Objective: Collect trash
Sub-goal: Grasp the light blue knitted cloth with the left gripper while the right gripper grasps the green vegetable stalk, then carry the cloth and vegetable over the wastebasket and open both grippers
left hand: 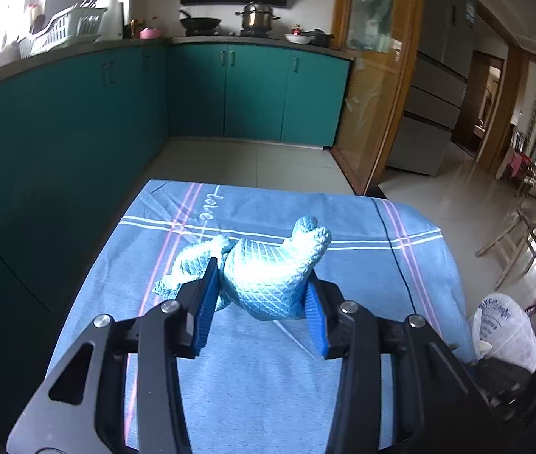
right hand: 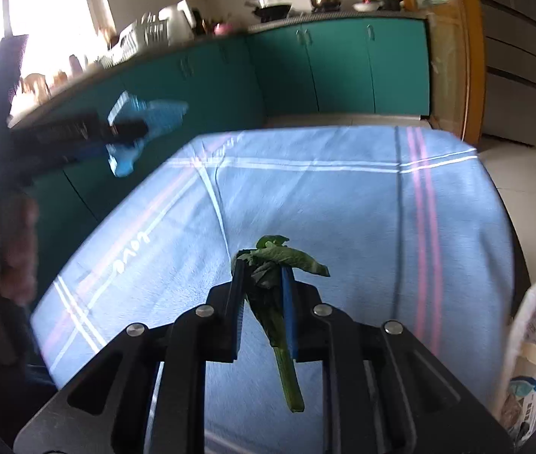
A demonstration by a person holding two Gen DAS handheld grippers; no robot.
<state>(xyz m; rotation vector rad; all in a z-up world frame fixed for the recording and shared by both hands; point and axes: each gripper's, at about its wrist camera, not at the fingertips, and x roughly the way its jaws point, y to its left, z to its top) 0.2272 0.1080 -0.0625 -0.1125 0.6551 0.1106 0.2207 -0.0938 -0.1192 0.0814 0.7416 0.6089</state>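
Note:
My left gripper [left hand: 262, 280] is shut on a crumpled light-blue cloth [left hand: 268, 268], held above the table's blue striped tablecloth [left hand: 252, 370]. That cloth [right hand: 146, 113] and the left gripper [right hand: 116, 128] also show blurred at the upper left of the right wrist view. My right gripper [right hand: 260, 268] is shut on a limp green leafy vegetable scrap [right hand: 275, 257], its stalk [right hand: 288, 374] hanging down between the fingers above the tablecloth [right hand: 343, 208]. A white plastic trash bag [right hand: 532, 352] with a paper cup inside stands at the table's right side.
The white bag [left hand: 502, 329] sits by the table's right edge above a dark bin. Teal kitchen cabinets [left hand: 230, 90] line the left and far walls. A wooden glass door [left hand: 373, 75] and a wooden stool [left hand: 521, 234] stand on the right.

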